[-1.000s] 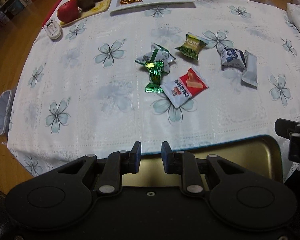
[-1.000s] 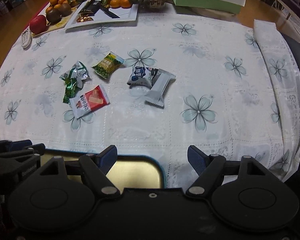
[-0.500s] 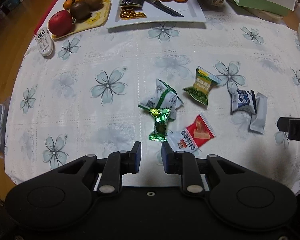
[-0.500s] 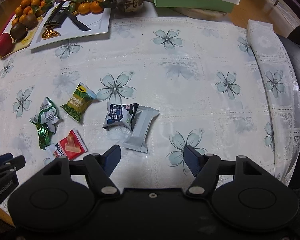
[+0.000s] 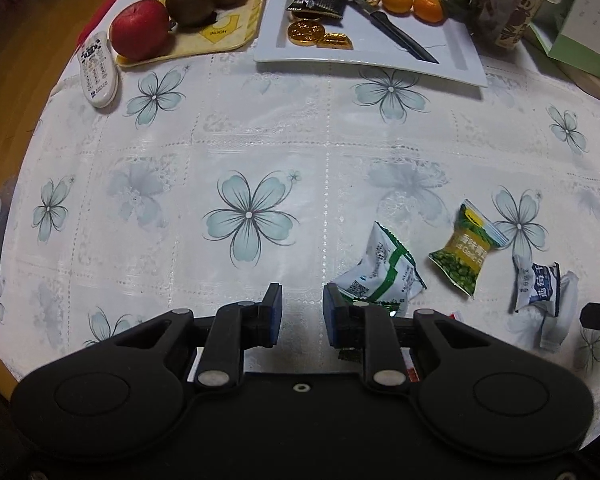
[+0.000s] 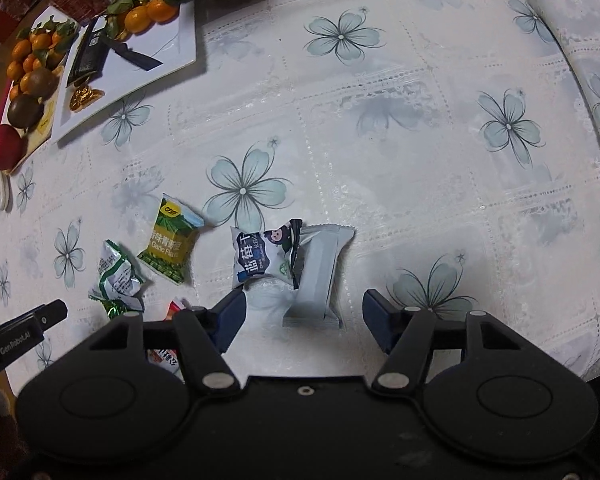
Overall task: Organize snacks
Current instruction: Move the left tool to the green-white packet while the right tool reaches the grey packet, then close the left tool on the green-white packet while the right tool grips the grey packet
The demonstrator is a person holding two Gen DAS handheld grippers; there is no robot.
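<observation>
Both grippers have advanced over the table since a second ago, and the gold tray has left view. The left gripper [image 5: 299, 312], jaws narrow and empty, sits lower centre beside the white-green packet [image 5: 382, 274]. The right gripper [image 6: 303, 320], spread wide, frames the grey packet [image 6: 320, 272] at lower centre.

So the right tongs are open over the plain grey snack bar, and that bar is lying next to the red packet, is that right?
Not quite. The right tongs are open over the grey snack bar, but the packet lying against it is the white and blue blueberry packet, not the red one. The red packet sits further left, mostly hidden. The right wrist view shows this.
</observation>
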